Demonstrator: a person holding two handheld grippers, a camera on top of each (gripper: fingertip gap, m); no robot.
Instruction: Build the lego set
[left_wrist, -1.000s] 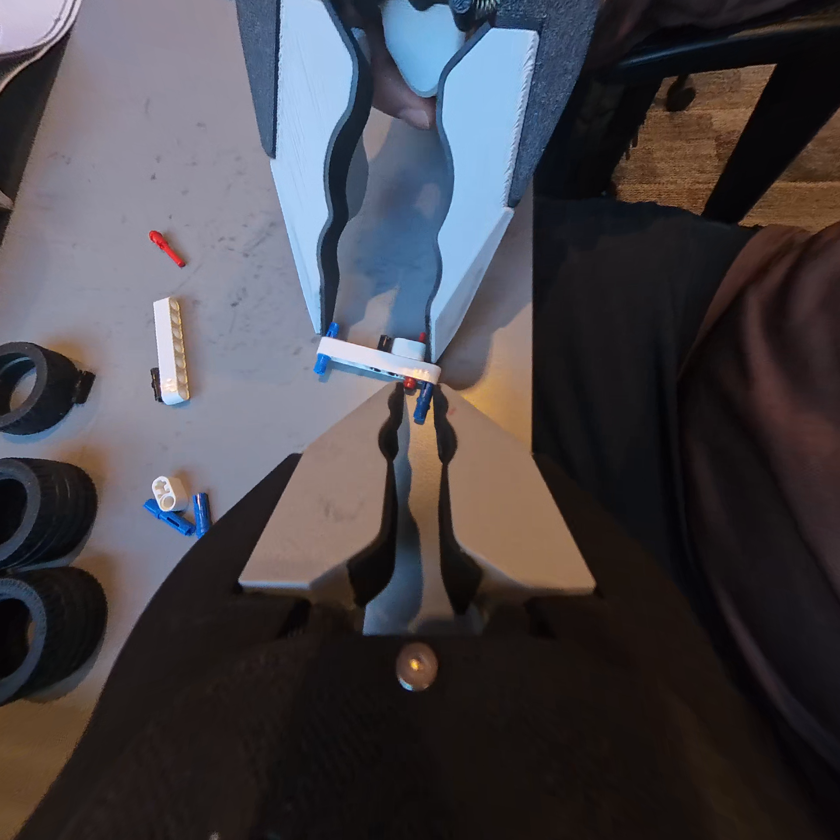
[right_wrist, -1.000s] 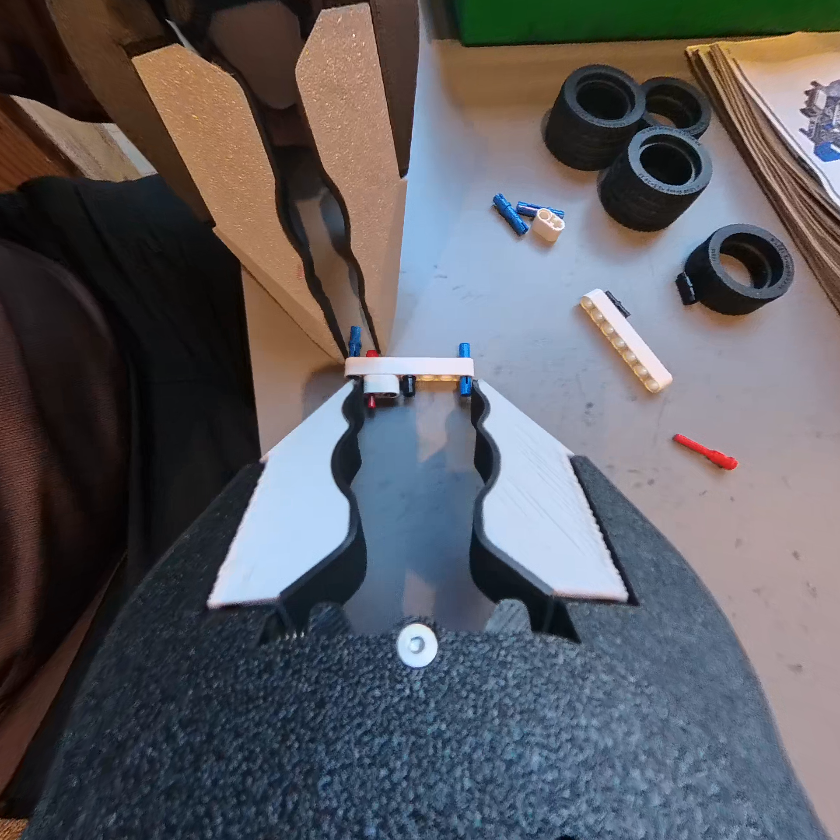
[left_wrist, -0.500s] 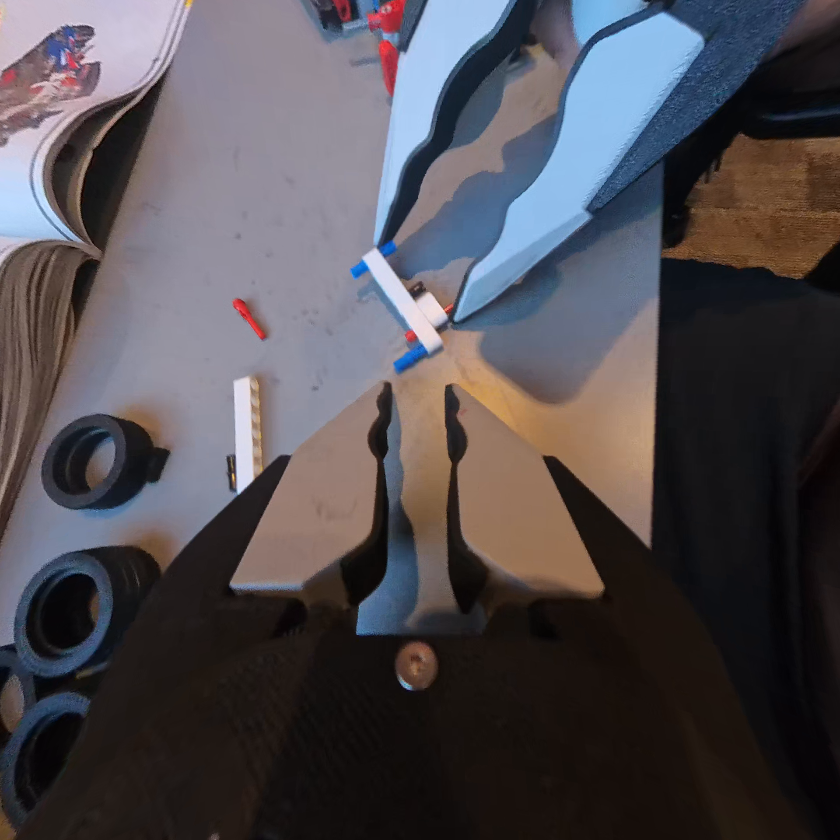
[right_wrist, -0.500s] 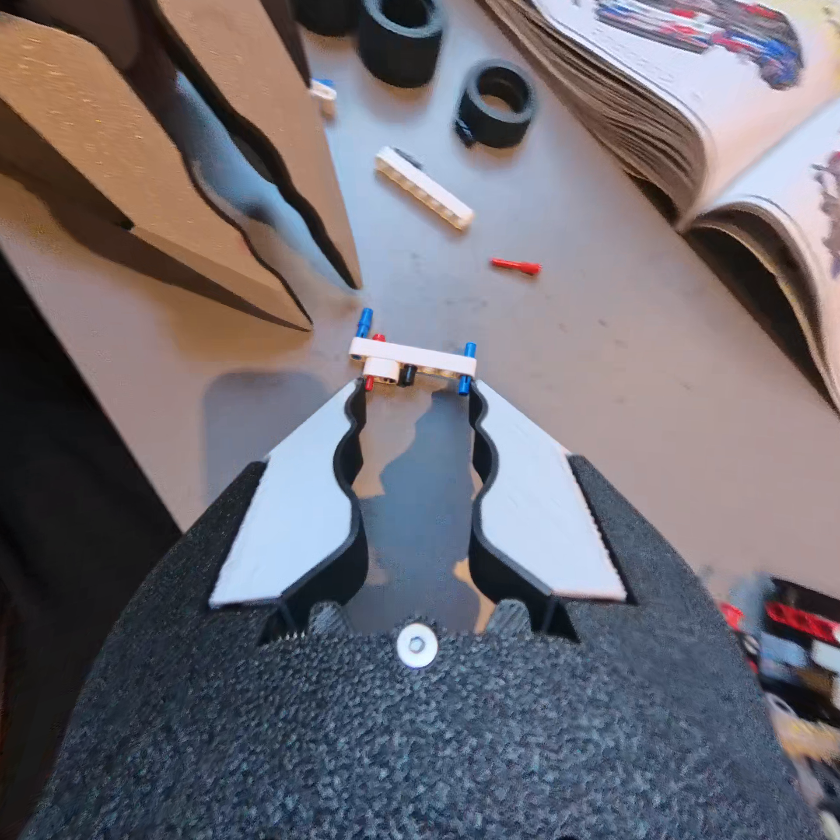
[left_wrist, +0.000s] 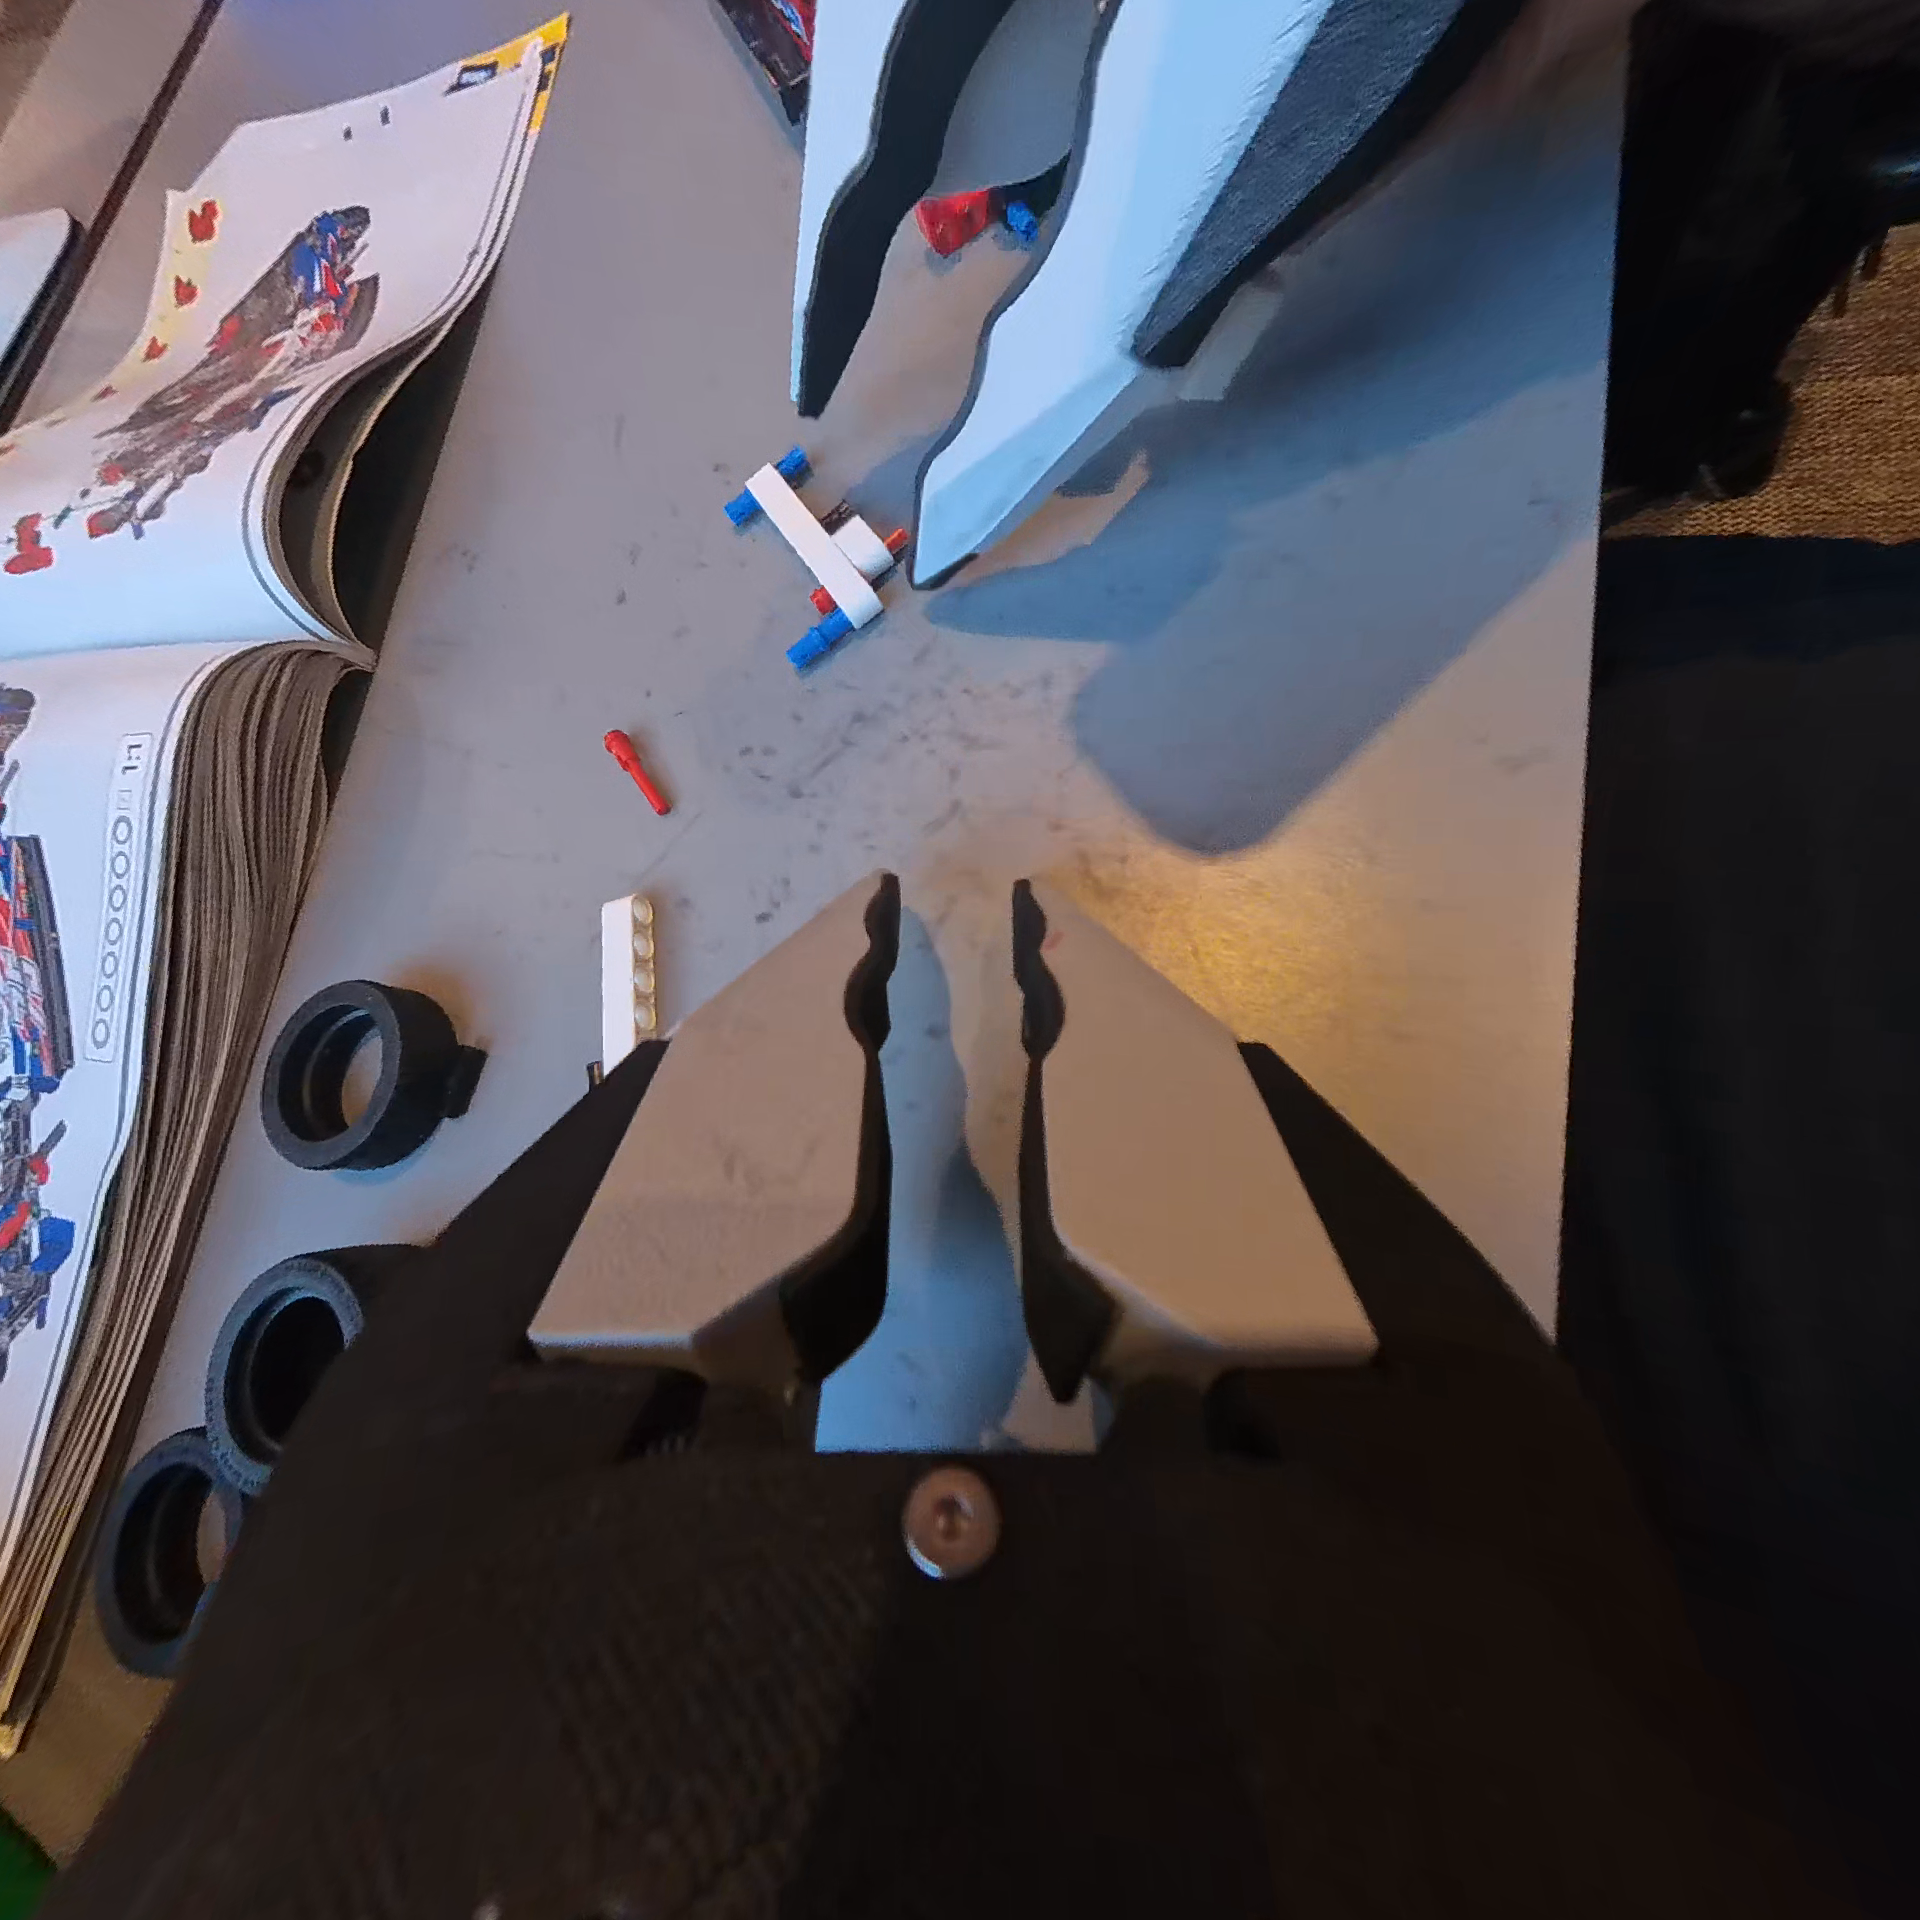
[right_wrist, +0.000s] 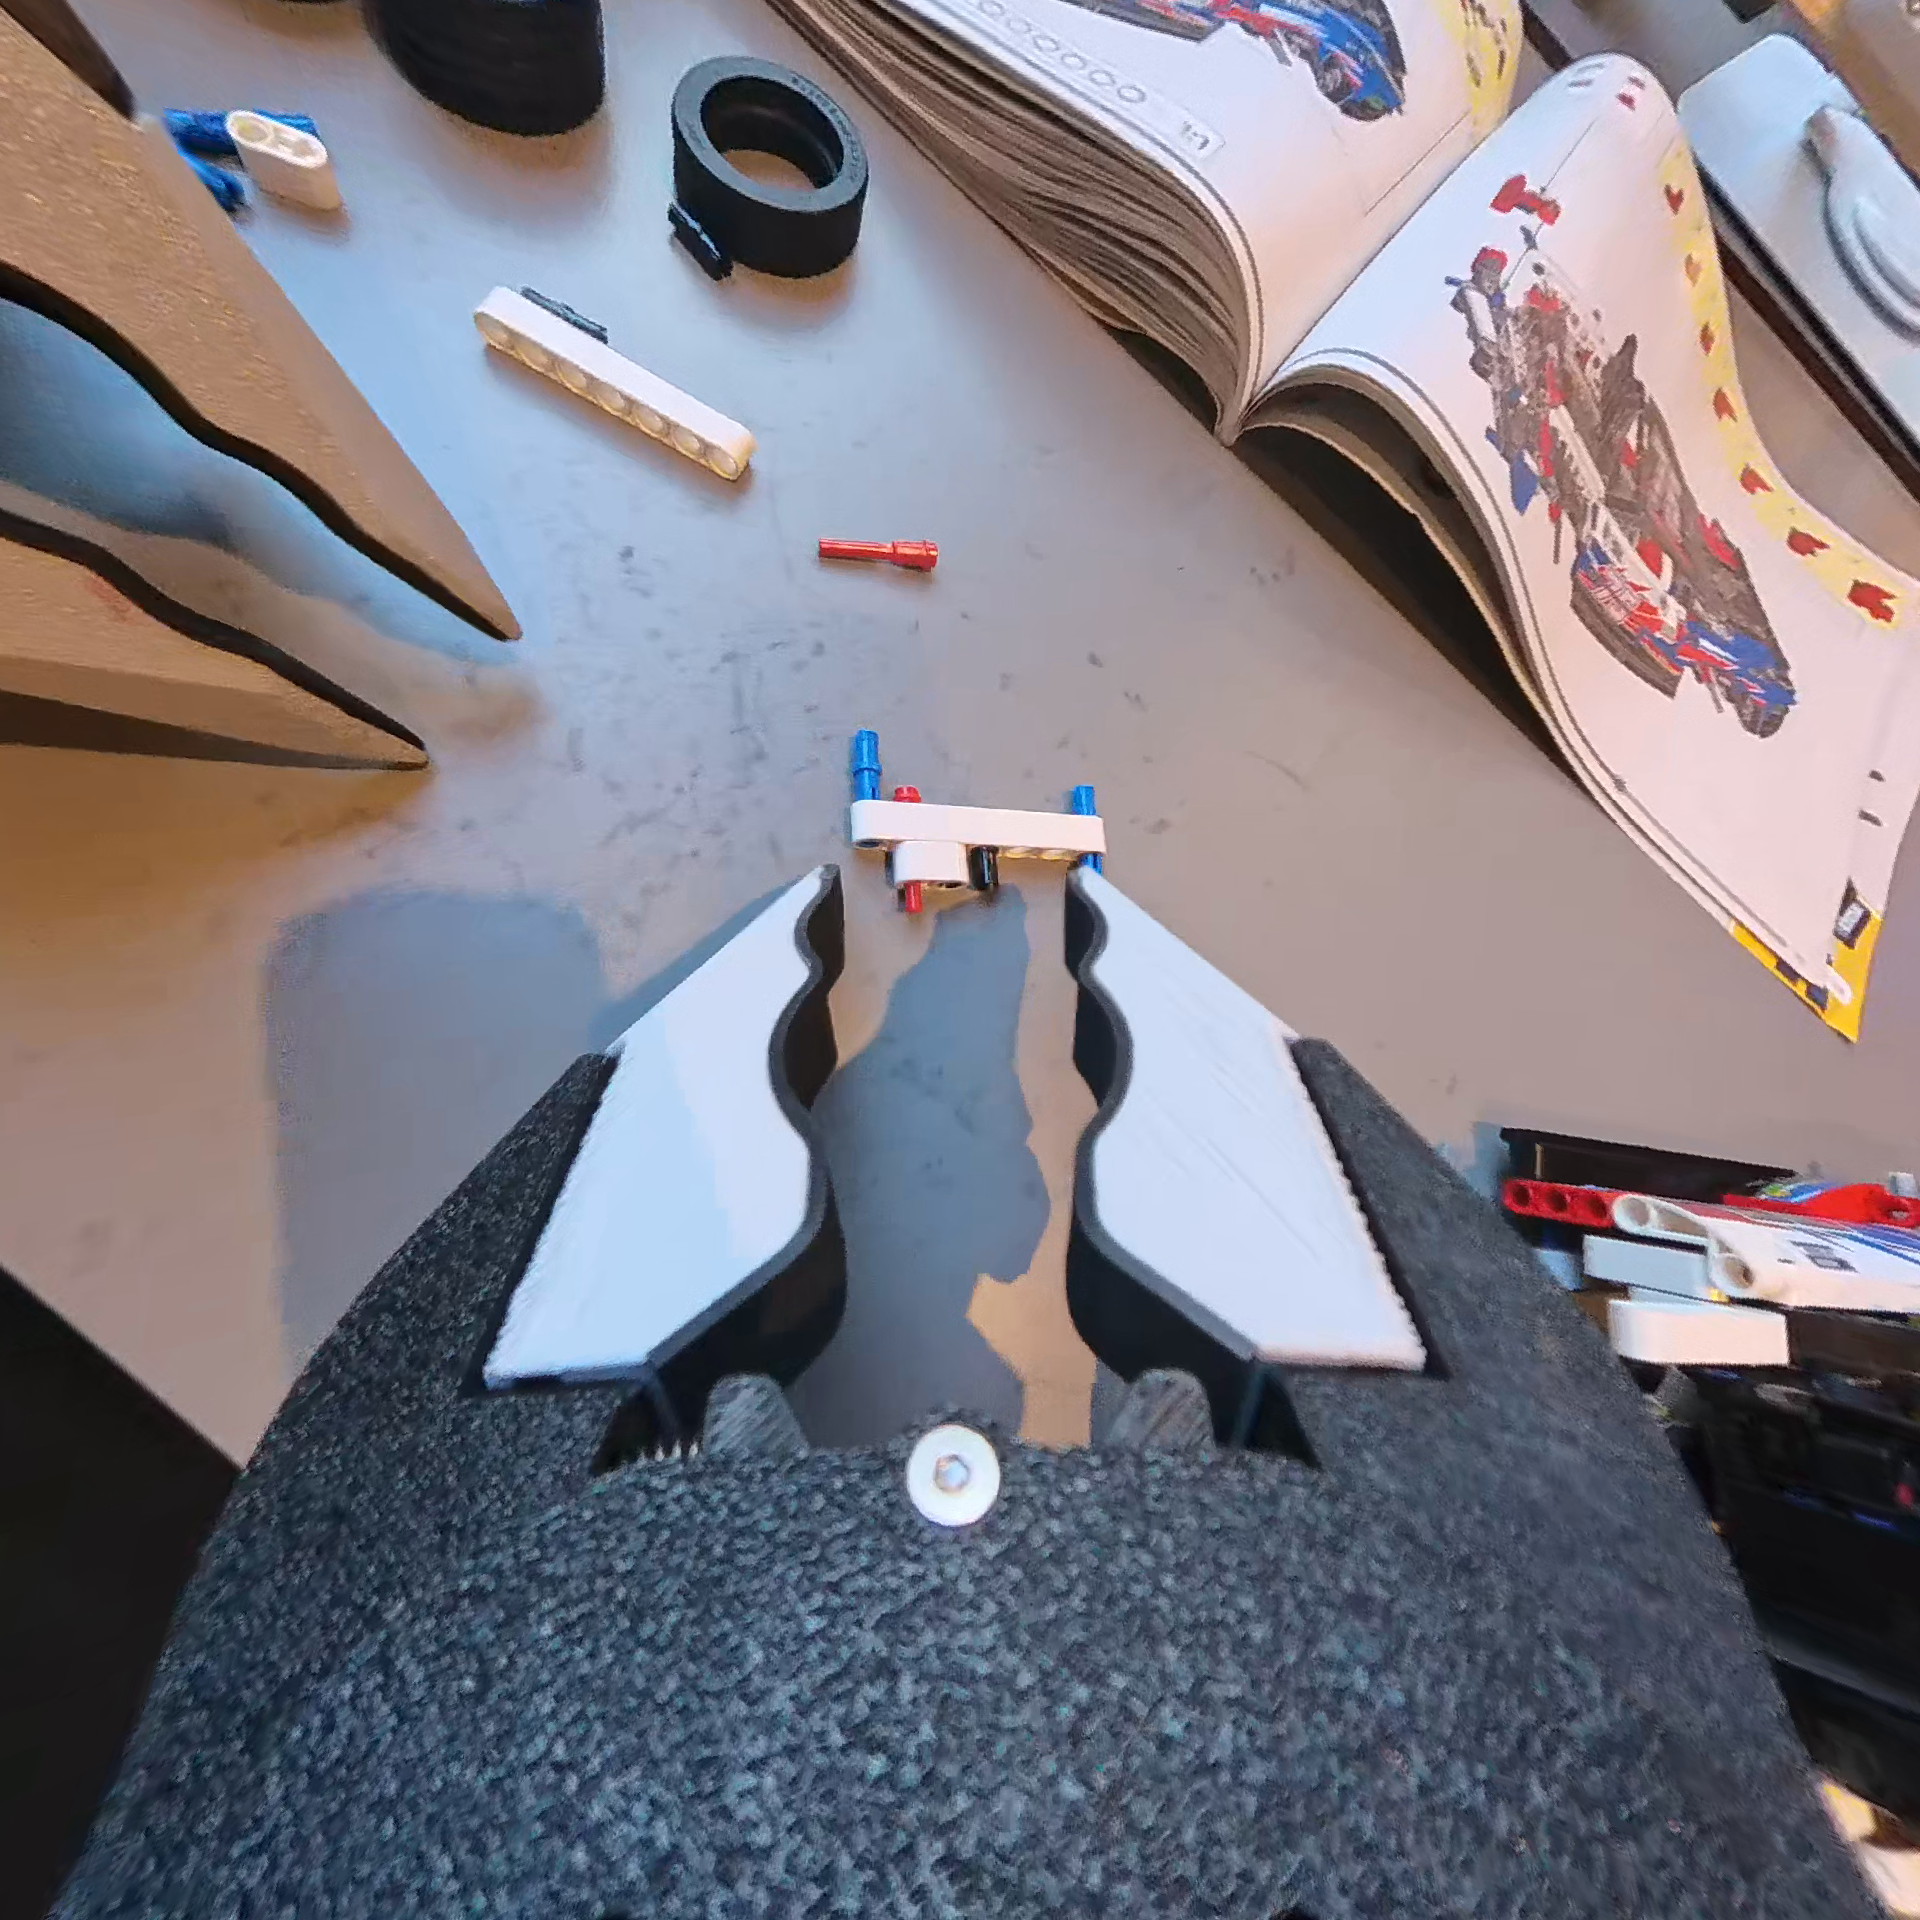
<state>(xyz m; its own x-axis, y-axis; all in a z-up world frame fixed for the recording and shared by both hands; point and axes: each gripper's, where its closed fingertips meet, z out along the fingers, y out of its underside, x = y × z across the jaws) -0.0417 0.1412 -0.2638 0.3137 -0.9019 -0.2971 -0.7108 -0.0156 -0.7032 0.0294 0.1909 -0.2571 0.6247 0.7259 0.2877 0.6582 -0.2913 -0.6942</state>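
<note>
A small assembly (right_wrist: 977, 831) lies on the grey table (right_wrist: 1195, 727): a short white beam with two blue pins, a red pin, a black pin and a white connector. It also shows in the left wrist view (left_wrist: 821, 551). My right gripper (right_wrist: 951, 881) is open, its tips just behind the assembly and not gripping it. My left gripper (left_wrist: 954, 885) is open and empty, well back from the assembly. In the right wrist view the left gripper (right_wrist: 468, 698) shows at the upper left.
A long white beam (right_wrist: 613, 384), a loose red pin (right_wrist: 878, 553), several black tyres (right_wrist: 769, 171) and a white connector with blue pins (right_wrist: 281, 156) lie beyond. An open instruction book (right_wrist: 1455, 364) lies at the right, a part-built model (right_wrist: 1714, 1268) nearer. The table edge (left_wrist: 1579, 935) runs along the right.
My left gripper let go of the assembly's blue pin, opened and drew back. My right gripper carried the assembly away from the table edge; it now lies on the table.
</note>
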